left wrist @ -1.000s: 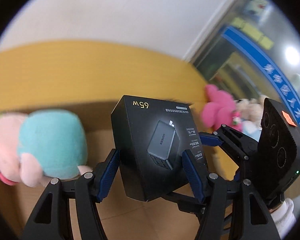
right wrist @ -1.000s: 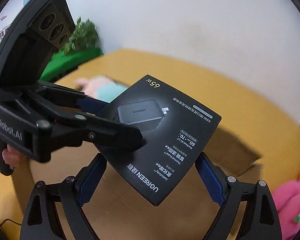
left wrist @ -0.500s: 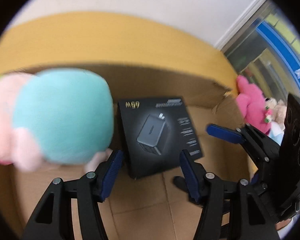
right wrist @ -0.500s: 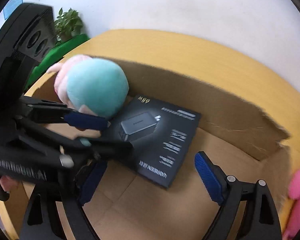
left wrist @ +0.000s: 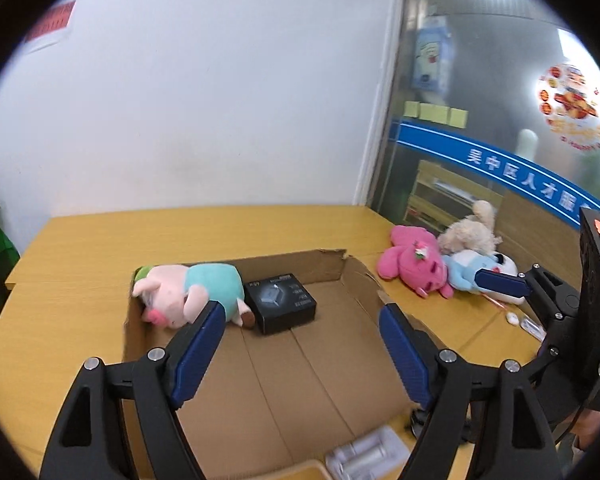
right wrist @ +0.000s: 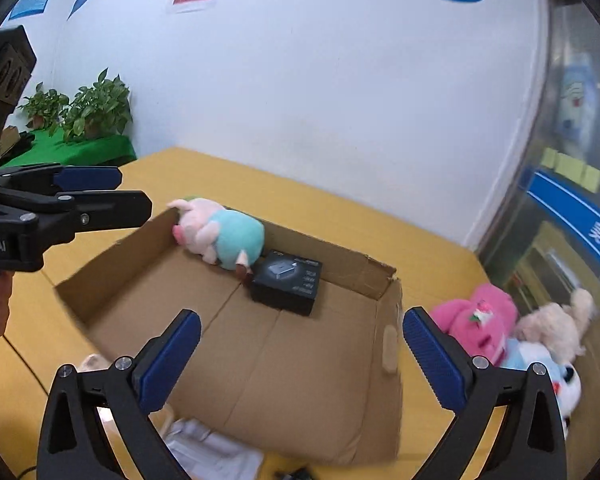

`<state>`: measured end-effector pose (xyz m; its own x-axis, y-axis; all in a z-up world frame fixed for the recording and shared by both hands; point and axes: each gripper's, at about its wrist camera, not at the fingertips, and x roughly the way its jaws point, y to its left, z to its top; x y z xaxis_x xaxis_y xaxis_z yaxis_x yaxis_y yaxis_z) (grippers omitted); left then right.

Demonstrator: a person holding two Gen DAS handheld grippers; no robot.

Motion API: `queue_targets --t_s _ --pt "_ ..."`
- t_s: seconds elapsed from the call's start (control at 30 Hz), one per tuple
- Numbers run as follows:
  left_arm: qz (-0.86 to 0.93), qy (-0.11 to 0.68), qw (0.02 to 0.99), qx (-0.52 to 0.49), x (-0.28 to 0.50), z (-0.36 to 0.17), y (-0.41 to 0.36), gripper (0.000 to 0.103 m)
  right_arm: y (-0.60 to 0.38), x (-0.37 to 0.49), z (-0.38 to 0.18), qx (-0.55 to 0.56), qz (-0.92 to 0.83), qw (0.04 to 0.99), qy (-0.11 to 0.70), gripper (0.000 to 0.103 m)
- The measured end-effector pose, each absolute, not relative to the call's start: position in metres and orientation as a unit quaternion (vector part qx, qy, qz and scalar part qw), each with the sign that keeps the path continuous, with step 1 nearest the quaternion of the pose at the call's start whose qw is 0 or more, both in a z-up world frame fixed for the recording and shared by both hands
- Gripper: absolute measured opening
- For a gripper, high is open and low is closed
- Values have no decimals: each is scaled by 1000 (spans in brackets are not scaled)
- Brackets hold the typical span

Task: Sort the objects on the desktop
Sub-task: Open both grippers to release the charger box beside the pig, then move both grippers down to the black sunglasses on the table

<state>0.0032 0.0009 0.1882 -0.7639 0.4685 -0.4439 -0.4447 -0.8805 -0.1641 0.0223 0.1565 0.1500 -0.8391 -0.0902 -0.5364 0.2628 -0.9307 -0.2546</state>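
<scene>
A black charger box (left wrist: 281, 303) (right wrist: 287, 282) lies flat on the floor of an open cardboard box (left wrist: 292, 380) (right wrist: 284, 360), near its far wall. A pig plush in a teal shirt (left wrist: 188, 292) (right wrist: 220, 236) lies against the charger box's left side. My left gripper (left wrist: 300, 312) hangs above the carton's near half, well back from the charger box. Its jaws are opening and hold nothing. My right gripper (right wrist: 302, 316) hovers beside it, jaws also opening wide and empty. Each gripper shows at the edge of the other's view.
The carton sits on a yellow table (left wrist: 140, 236). Right of it lie a pink plush (left wrist: 414, 268) (right wrist: 480, 324), a cream plush (left wrist: 468, 236) and a white-and-blue plush (left wrist: 480, 272). White plastic packaging (left wrist: 364, 456) lies at the carton's near edge. Potted plants (right wrist: 96, 108) stand far left.
A second ago the charger box was up between both grippers' fingers. It now rests in the carton beside the pig. Both grippers have pulled back and up, with jaws wider.
</scene>
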Motion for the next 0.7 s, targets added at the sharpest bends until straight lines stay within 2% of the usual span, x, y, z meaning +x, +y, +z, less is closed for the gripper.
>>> queue_targets --t_s 0.3,0.7 --pt "936 -31 240 -254 63 176 -3 80 150 103 150 276 -947 91 135 103" --pt "929 -50 236 -282 91 132 72 80 225 125 120 286 -946 114 106 103"
